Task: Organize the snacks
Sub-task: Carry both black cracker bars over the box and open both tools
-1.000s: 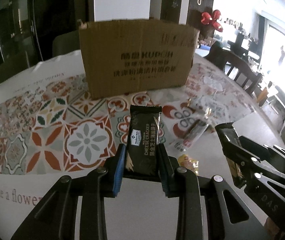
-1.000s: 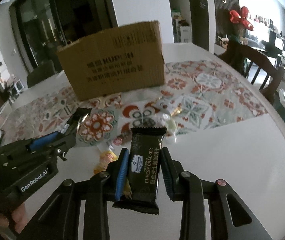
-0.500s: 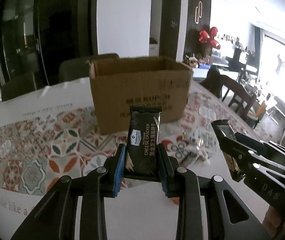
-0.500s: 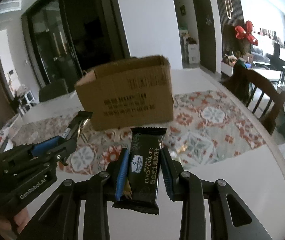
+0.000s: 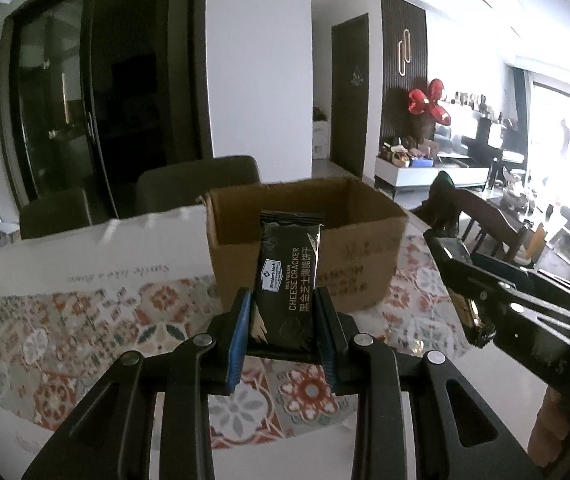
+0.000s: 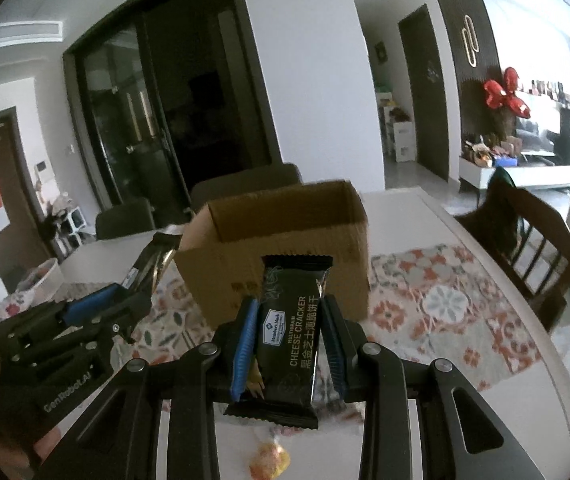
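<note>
Both sets of jaws are clamped narrow, each on its own dark cheese cracker packet. My left gripper (image 5: 283,330) pinches the left packet (image 5: 289,280) upright by its lower half; my right gripper (image 6: 289,336) pinches the right packet (image 6: 291,320) the same way. Just beyond both jaws stands the open cardboard box (image 5: 359,252) on the patterned cloth (image 5: 97,320) covering the desk (image 6: 425,364). Below my right jaws lies a small orange-yellow sweet (image 6: 269,464).

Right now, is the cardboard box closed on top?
No, the cardboard box is open on top; its inner walls show.
</note>
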The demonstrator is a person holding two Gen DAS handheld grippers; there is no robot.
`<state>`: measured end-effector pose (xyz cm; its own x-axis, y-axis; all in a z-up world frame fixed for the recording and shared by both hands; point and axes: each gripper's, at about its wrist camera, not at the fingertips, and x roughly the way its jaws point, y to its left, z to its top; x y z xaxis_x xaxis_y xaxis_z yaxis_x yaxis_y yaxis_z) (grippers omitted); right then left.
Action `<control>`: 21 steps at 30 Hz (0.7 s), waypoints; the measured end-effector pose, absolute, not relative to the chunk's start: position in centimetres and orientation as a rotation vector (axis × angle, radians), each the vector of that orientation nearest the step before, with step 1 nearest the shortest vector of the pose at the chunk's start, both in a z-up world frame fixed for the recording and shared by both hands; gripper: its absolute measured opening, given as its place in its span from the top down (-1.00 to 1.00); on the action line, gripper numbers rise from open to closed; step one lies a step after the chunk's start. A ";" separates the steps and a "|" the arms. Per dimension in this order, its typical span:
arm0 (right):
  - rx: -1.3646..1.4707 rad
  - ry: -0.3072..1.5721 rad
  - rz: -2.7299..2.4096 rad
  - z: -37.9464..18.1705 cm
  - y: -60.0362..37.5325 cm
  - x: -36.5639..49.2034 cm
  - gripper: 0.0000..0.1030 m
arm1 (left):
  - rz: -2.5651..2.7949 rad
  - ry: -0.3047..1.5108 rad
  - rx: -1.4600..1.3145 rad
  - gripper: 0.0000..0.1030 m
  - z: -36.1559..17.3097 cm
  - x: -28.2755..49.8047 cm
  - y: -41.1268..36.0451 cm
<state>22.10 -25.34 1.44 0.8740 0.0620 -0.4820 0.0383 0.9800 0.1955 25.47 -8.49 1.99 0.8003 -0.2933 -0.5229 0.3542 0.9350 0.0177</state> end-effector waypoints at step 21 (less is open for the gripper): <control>0.179 0.440 0.063 5.5 -26.9 31.8 0.35 | -0.356 0.467 0.164 0.40 5.2 33.6 -10.2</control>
<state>31.80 -26.86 5.45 0.9032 0.0990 -0.4176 -0.0218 0.9824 0.1858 33.63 -10.24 5.24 0.8327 -0.2975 -0.4670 0.3717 0.9255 0.0731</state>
